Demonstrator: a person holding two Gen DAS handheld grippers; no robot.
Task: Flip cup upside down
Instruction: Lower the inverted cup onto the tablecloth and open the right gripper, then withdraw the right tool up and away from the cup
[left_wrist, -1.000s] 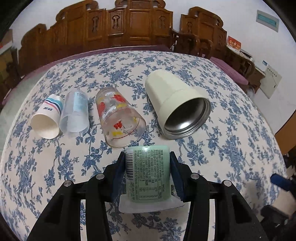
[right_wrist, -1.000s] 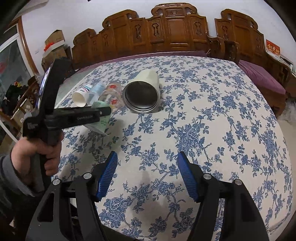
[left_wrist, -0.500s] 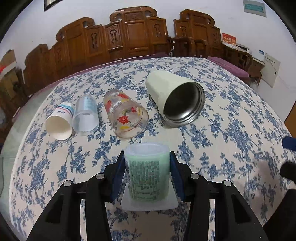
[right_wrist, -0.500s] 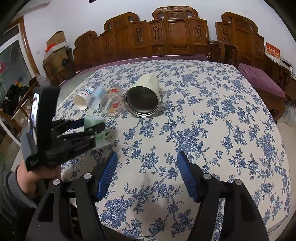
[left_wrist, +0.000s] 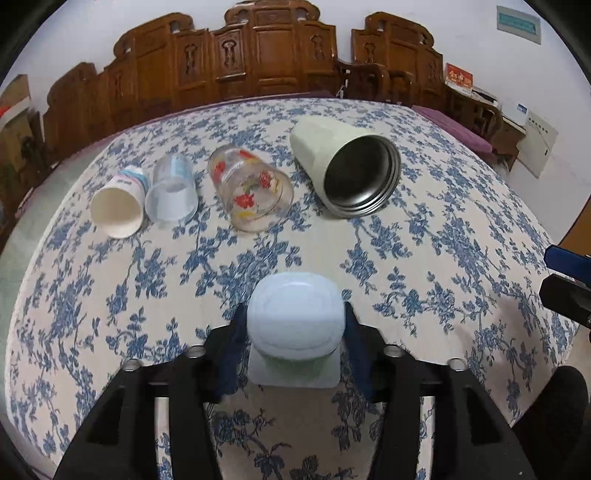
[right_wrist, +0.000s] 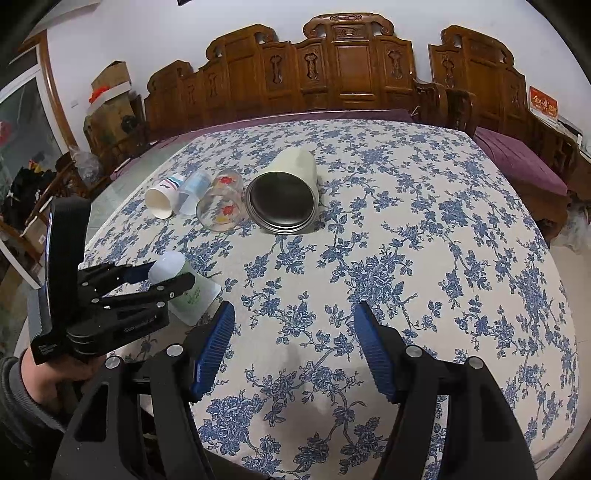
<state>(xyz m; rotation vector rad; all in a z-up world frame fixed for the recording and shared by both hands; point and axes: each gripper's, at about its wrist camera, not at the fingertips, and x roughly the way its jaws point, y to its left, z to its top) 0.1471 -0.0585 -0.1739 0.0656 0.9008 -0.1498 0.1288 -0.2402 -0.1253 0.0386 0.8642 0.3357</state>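
My left gripper (left_wrist: 293, 334) is shut on a pale green plastic cup (left_wrist: 294, 321), base up and wide square rim down, close over the tablecloth near the front edge. The same cup (right_wrist: 186, 291) shows in the right wrist view, tilted slightly in the left gripper (right_wrist: 162, 277). Several other cups lie on their sides in a row behind: a paper cup (left_wrist: 118, 206), a clear plastic cup (left_wrist: 171, 194), a printed glass (left_wrist: 251, 192) and a cream steel-lined tumbler (left_wrist: 347, 170). My right gripper (right_wrist: 293, 349) is open and empty over the table's front.
A blue-flowered tablecloth (right_wrist: 424, 240) covers the round table. Carved wooden chairs (right_wrist: 351, 70) stand along the far side. The right gripper's blue finger (left_wrist: 569, 258) shows at the right edge of the left wrist view.
My left gripper has turned the green cup from lying flat to base-up and lowered it toward the cloth. The right gripper has stayed in place.
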